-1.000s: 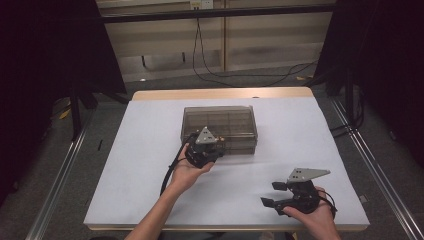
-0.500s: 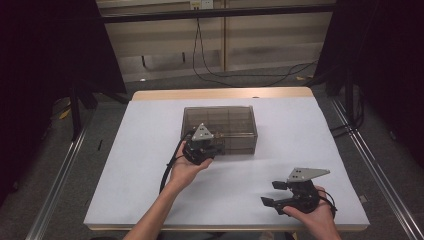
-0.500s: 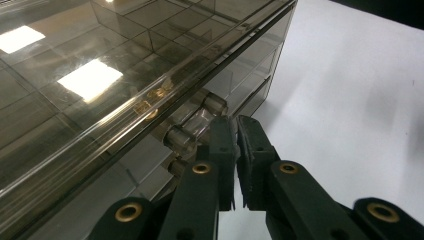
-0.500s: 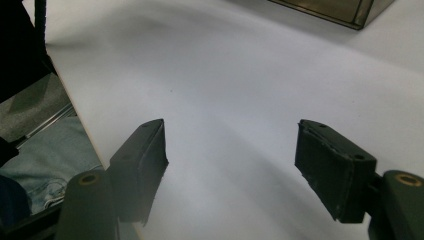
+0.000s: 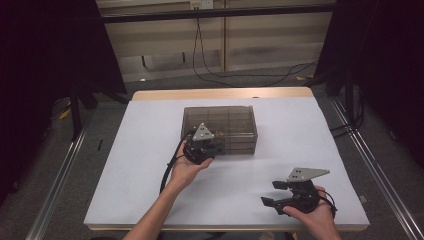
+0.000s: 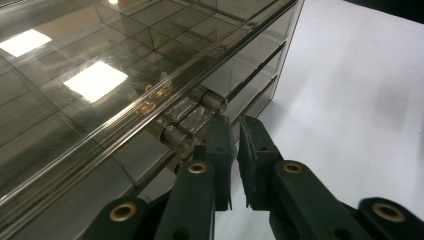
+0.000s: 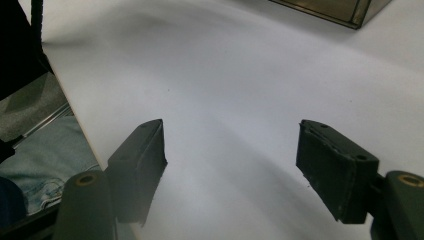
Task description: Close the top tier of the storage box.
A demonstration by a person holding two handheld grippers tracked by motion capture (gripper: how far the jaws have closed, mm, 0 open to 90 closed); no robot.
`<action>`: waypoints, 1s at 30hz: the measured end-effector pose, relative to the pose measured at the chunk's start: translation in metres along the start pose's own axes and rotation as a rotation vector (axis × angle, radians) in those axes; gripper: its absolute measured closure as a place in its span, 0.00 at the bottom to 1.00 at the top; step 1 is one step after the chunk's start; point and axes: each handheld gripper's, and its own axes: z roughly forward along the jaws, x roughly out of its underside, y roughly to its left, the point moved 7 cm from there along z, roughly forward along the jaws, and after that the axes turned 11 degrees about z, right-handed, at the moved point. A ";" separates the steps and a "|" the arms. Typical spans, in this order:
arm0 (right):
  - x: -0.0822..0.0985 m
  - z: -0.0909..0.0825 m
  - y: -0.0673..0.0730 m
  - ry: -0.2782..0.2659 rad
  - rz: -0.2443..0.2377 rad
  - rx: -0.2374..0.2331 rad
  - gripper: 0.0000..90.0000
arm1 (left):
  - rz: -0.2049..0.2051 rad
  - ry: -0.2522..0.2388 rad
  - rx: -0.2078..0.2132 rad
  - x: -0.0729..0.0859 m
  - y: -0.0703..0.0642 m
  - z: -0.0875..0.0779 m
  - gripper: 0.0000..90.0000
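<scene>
Left claw (image 5: 212,145) sits at the near-left front edge of the smoky clear plastic box (image 5: 235,120). In the left gripper view its tips (image 6: 235,137) stand just beside the clear latch (image 6: 192,117) on the box front. The jaws have just been opening; a narrow slit shows between the pads and nothing is in it. The left pad may touch the latch; contact cannot be confirmed. State: released, nearly together.

The box lies directly ahead of the left claw, lid down, with dividers visible through the top. Its contents are hard to make out through the tint and the lamp reflections. The upper and left parts of the box are cut off in the left gripper view.

Open room: bare white tabletop (image 5: 140,165) to the left of and behind the left claw, and a wide bare strip between it and the right claw (image 5: 276,192).

The right claw rests in the hand near the near-right tabletop edge, jaws spread wide, empty; only bare surface shows between the pads (image 7: 332,167). The tabletop edge runs just beside its left pad, with a jeans-clad leg (image 7: 37,150) below. A corner of the box (image 7: 350,12) shows far ahead of it, well apart.
</scene>
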 end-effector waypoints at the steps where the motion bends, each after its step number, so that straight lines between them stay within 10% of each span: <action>1: 0.000 0.000 0.000 -0.003 -0.004 -0.001 0.31 | -0.004 -0.007 0.007 -0.001 -0.002 0.000 0.89; 14: -0.001 -0.001 -0.001 -0.008 0.006 -0.004 0.31 | 0.048 0.007 0.047 -0.005 -0.013 -0.018 0.58; 24: -0.003 -0.002 0.000 -0.023 0.004 -0.003 0.31 | 0.029 -0.011 -0.004 -0.004 -0.015 -0.040 0.15; 30: -0.002 -0.003 -0.001 -0.021 0.002 0.001 0.31 | 0.033 -0.028 -0.002 -0.003 -0.016 -0.056 0.08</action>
